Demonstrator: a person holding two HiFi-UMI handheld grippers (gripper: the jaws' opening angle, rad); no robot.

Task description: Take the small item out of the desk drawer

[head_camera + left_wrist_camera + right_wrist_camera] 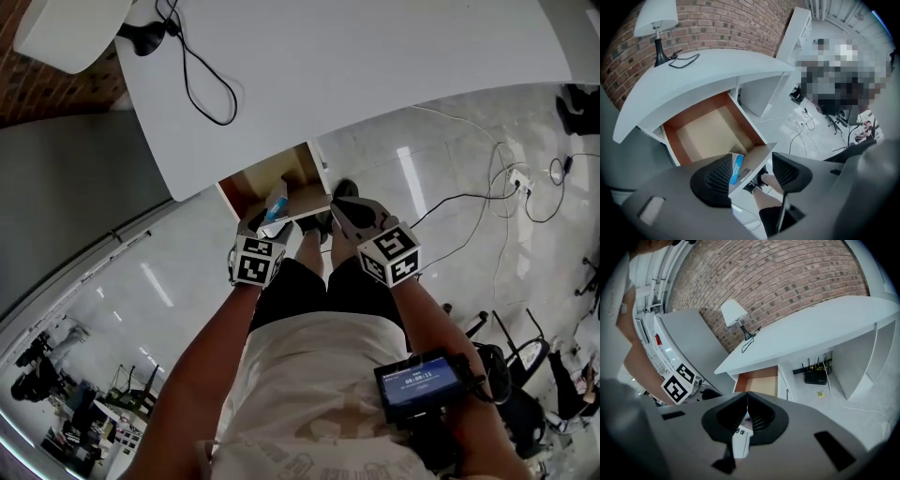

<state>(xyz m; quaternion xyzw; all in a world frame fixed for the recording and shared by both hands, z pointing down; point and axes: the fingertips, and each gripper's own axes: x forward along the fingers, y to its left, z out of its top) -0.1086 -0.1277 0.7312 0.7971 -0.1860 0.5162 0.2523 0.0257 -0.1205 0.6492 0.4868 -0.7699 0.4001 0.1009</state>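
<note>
Both bare forearms reach forward and down from the body toward the open drawer [267, 176] under the white desk [356, 66]. The left gripper [272, 217] points steeply down over the front edge of the drawer. Its jaws stand wide apart and grip nothing. In the left gripper view, the upper edge of the drawer's front panel [757, 161] runs through the gap between them.

The right gripper [342, 214] is just beside the left one, less steeply tilted, near the right end of the front panel. Its jaws are pressed together at the tips, and the right gripper view shows nothing between them.

The small item [737, 168] is a slim blue and white packet. Its white lettering is too small to read. It is inside the drawer at the front, against the inner side of the front panel, toward the left end of that panel in the head view. The left pad of the left gripper partly covers it. Whether the pad touches it, I cannot tell.
</note>
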